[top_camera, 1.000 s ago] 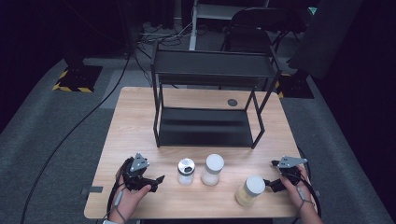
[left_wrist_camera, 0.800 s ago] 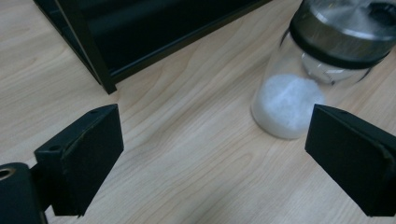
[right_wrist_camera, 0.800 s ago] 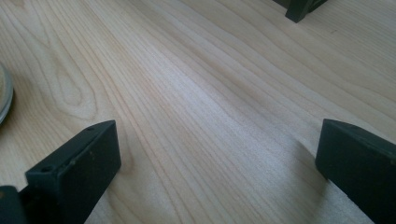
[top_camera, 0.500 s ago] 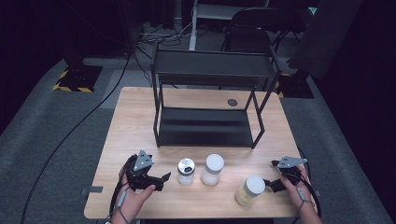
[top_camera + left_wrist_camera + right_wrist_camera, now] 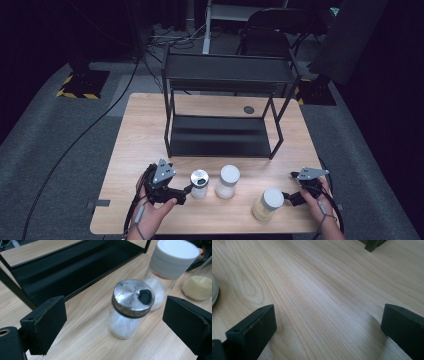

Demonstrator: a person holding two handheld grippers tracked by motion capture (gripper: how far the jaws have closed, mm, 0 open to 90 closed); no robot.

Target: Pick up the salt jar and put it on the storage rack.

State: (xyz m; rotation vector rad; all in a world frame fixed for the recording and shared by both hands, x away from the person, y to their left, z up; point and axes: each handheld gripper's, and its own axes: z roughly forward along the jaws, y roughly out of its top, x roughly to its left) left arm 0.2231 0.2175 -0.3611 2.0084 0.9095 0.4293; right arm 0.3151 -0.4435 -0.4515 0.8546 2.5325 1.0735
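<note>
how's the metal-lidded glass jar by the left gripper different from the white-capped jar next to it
The glass shaker jar with a shiny metal lid is shorter, and its lid has a dark pour opening. The clear jar with a tall white cap stands taller, its cap plain and closed. The shaker sits between the open jaws of the left gripper; the white-capped jar stands beyond them. Both stand upright and hold something white.

1. A staged recording room or lab, not a home; the walls around the set are black and unlit, like a studio.
2. The floor (image 5: 60,140) is grey carpet; black cables (image 5: 85,130) trail across it, and yellow-and-black hazard tape marks a stand base (image 5: 80,85) at the left.
3. One plain wooden table (image 5: 145,125) stands alone in the lit middle; on it sits a bare black metal shelf rack (image 5: 225,80).
4. A dark chair (image 5: 265,35) and a white frame leg (image 5: 207,30) stand behind the table.
</note>
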